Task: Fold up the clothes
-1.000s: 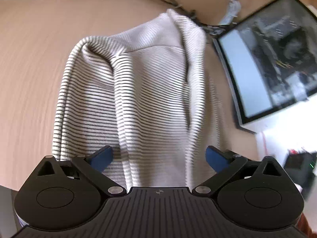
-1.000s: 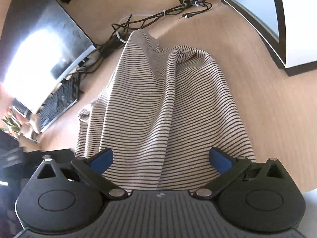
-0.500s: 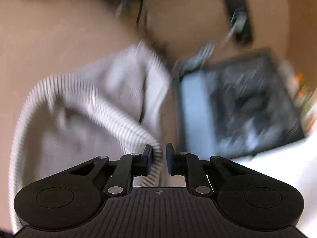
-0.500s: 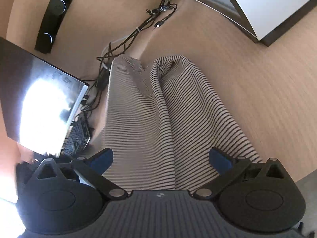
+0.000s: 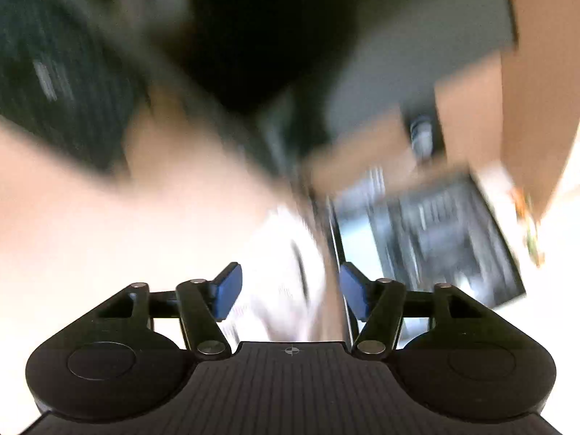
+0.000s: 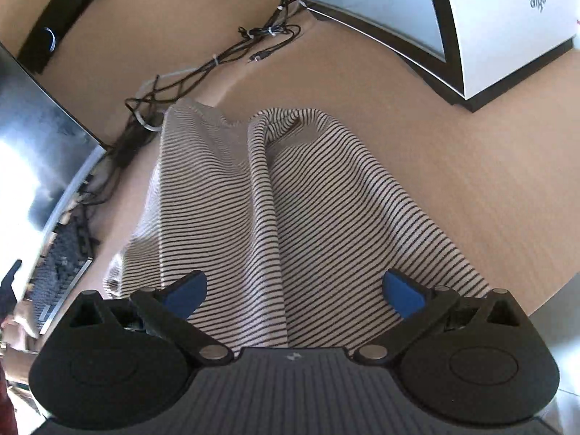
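Observation:
A cream garment with thin dark stripes (image 6: 301,217) lies bunched lengthwise on the wooden desk (image 6: 453,152) in the right wrist view. My right gripper (image 6: 294,291) is open above its near end, holding nothing. The left wrist view is heavily blurred by motion. My left gripper (image 5: 290,291) is partly open, with a pale smear of the garment (image 5: 290,261) between and beyond its blue pads; nothing is clamped.
A white computer case (image 6: 489,18) stands at the far right. A tangle of cables (image 6: 217,65) lies behind the garment. A monitor (image 6: 40,152) and a keyboard (image 6: 61,272) are at the left. A dark soundbar (image 6: 61,11) sits at the far left.
My left gripper closed on the garment's edge half a second ago and has since opened while swinging fast. My right gripper stayed open and shifted over the garment.

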